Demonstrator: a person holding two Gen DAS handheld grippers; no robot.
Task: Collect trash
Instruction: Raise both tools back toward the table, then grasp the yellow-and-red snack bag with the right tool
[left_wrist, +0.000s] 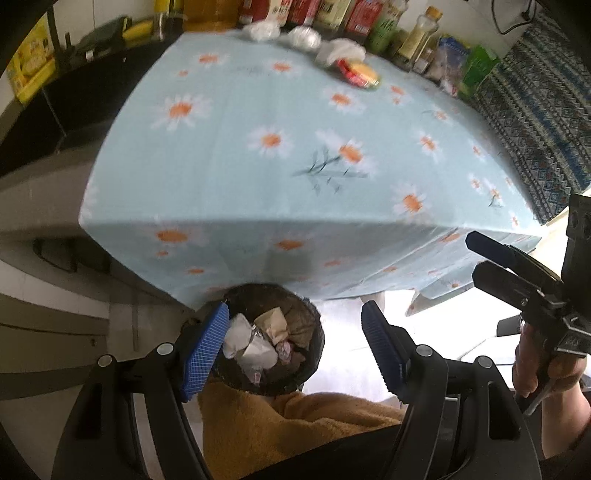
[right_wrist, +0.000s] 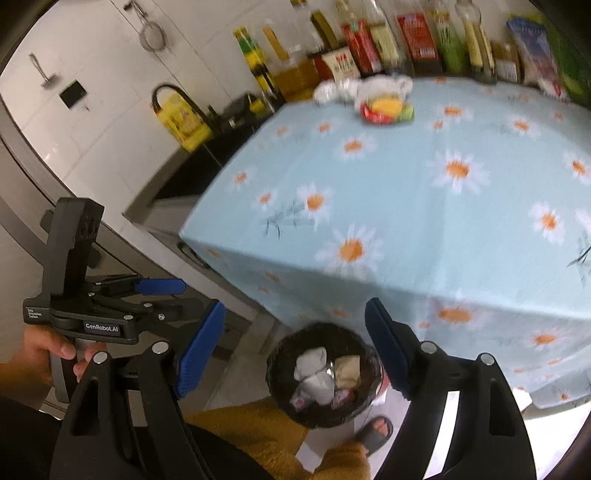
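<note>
Both grippers, left (left_wrist: 295, 350) and right (right_wrist: 295, 350), hover with fingers apart and empty above the floor bin (right_wrist: 364, 402), wrappers (left_wrist: 356, 72) on the bench (left_wrist: 258, 184).

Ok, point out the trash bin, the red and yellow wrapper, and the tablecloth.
trash bin (right_wrist: 275, 373), right wrist view, left rim.
red and yellow wrapper (left_wrist: 360, 73), left wrist view, middle.
tablecloth (left_wrist: 240, 177), left wrist view, bare top.

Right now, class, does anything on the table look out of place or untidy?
Yes. Crumpled white wrappers and a red and yellow packet lie loose at the far edge of the table, apart from the upright bottles behind, while the bin already holds trash.
</note>
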